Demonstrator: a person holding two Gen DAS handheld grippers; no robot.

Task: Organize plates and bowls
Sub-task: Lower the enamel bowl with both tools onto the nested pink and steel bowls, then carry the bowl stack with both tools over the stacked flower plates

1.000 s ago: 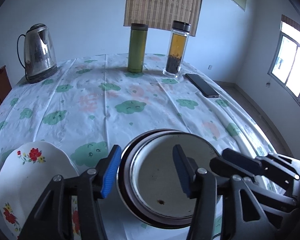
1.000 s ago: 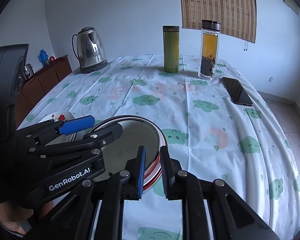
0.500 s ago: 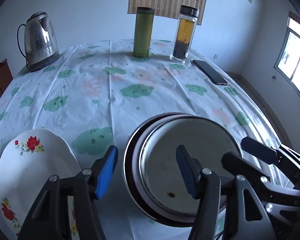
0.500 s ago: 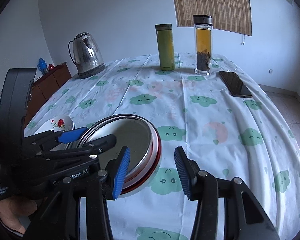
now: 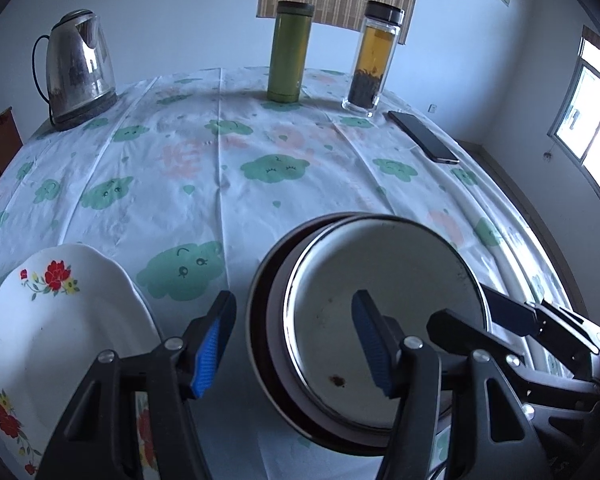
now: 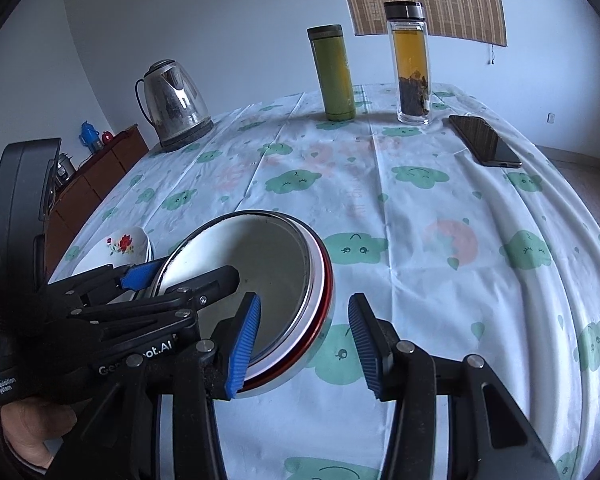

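From the right wrist I can read white lettering on my left gripper [image 6: 140,276]: "GenRobot.AI" along its black body, partly cut by my right gripper [image 6: 304,340] finger in front, and "Data Acquisition System" in small type nearer the hand, left of that brand name. I can read nothing else from either view.

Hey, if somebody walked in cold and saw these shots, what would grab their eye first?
Probably the stacked metal bowls near the table's front edge, with the open left gripper and open right gripper on either side. Next, the white floral plate to the stack's left. At the far end stand a steel kettle, green flask and tea bottle.
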